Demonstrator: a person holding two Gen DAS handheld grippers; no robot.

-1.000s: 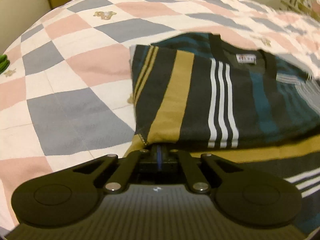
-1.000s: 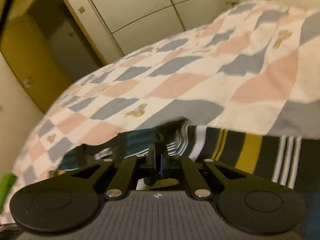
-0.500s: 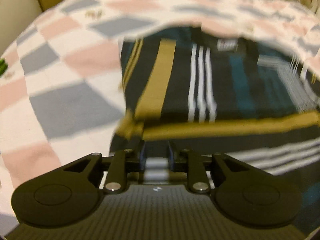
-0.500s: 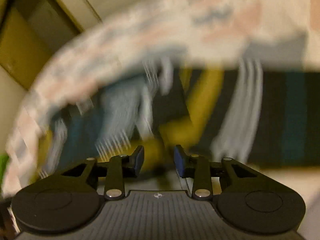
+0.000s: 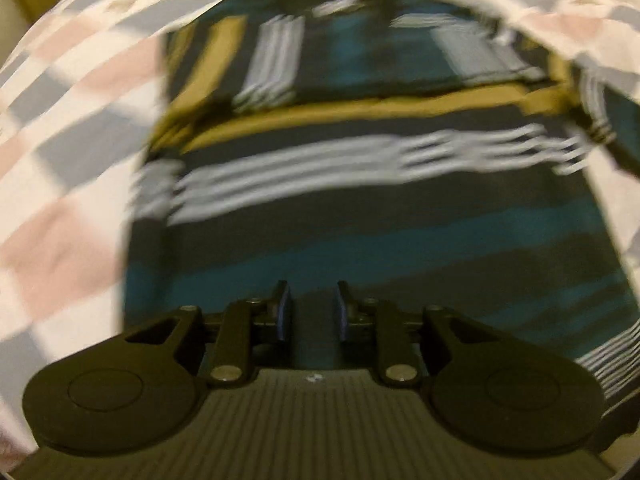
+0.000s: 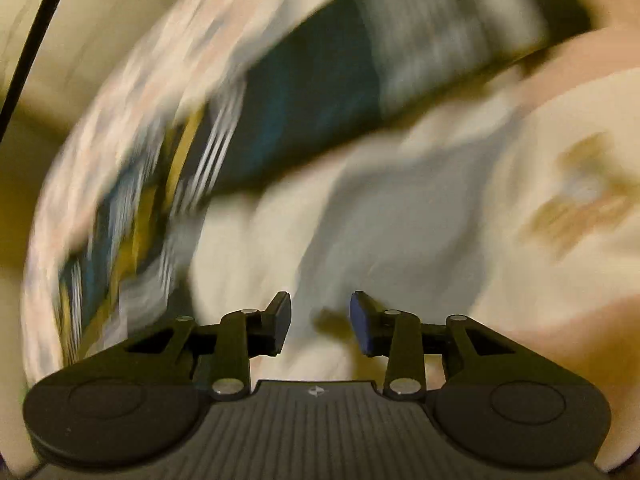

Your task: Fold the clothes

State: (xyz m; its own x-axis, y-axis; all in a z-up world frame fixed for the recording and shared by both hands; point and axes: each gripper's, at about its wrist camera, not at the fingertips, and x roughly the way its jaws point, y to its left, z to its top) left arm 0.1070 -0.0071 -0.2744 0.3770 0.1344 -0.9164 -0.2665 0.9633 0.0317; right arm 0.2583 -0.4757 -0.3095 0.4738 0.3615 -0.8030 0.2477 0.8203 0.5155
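Observation:
A dark striped shirt [image 5: 360,184] with teal, mustard and white bands lies partly folded on the bed and fills most of the blurred left wrist view. My left gripper [image 5: 310,312] hovers open over its near teal part, nothing between the fingers. In the right wrist view the same shirt [image 6: 304,112] streaks across the upper left, heavily blurred. My right gripper [image 6: 320,320] is open and empty over the bedspread, off to the shirt's side.
The checked pink, grey and white bedspread [image 5: 68,128] surrounds the shirt, with a brown bear print [image 6: 576,208] near the right gripper. A pale wall [image 6: 100,20] and a black cable [image 6: 32,44] show at the upper left of the right wrist view.
Both grippers were shut on the shirt's edges a second ago and have opened and let go. The left has pulled back over the shirt; the right has swung away over the bedspread.

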